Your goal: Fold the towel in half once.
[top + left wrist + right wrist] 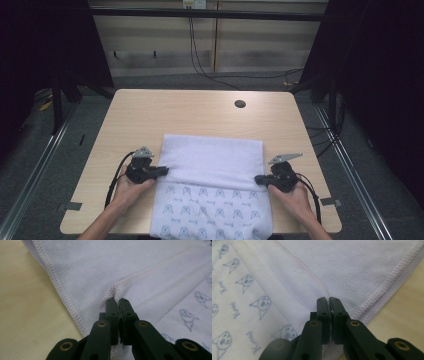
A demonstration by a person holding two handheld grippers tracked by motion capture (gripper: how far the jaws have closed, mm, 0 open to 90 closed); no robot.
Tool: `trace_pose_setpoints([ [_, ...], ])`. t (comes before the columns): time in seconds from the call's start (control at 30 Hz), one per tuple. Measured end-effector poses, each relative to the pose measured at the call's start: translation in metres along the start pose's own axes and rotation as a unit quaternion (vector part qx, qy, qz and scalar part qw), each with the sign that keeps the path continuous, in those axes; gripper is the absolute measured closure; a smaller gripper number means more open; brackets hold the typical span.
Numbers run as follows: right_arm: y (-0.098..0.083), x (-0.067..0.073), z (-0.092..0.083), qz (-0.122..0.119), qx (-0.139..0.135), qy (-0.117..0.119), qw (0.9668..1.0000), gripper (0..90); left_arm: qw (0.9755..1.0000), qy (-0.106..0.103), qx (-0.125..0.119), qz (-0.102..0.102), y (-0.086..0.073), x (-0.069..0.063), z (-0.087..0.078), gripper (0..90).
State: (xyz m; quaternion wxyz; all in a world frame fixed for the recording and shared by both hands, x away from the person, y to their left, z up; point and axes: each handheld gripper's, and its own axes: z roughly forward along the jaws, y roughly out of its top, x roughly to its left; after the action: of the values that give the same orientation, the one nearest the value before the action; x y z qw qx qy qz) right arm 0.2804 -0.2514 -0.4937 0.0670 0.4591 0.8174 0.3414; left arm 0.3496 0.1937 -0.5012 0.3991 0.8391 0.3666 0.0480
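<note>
A pale lilac towel (212, 160) with small printed cat faces on one side lies on the wooden table (150, 110), its near end hanging over the front edge. The plain side is folded back, its hem running across the middle. My left gripper (164, 171) is shut on the towel's (100, 270) folded corner at the left edge; in the left gripper view the jaws (117, 301) pinch the hem. My right gripper (258, 179) is shut on the matching corner at the right edge, with the towel (352, 262) pinched between closed jaws (328, 299).
A round cable hole (240, 104) sits in the table's far right part. Bare wood lies beyond the towel and at both sides. Black frame posts and cables stand behind the table; metal rails run along the floor on each side.
</note>
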Motion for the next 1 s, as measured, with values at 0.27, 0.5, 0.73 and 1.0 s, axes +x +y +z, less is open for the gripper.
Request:
trace_pose_setpoints([
  [0.27,0.031,-0.028,0.022,0.001,-0.018,-0.031,0.9994,87.2,0.9995,0.017,-0.023,-0.014,0.027,0.031,0.026,87.5],
  [0.5,0.063,-0.05,0.044,0.012,-0.023,-0.06,0.9978,87.2,0.998,0.052,-0.025,-0.026,0.043,0.046,0.037,87.5],
  [0.73,0.09,-0.065,0.063,0.035,-0.028,-0.078,0.9959,87.2,0.9948,0.08,-0.045,-0.043,0.054,0.065,0.048,87.5],
  [1.0,0.096,-0.076,0.053,0.056,-0.078,-0.036,0.9948,87.4,0.9947,0.072,-0.053,-0.051,0.062,0.063,0.035,87.6],
])
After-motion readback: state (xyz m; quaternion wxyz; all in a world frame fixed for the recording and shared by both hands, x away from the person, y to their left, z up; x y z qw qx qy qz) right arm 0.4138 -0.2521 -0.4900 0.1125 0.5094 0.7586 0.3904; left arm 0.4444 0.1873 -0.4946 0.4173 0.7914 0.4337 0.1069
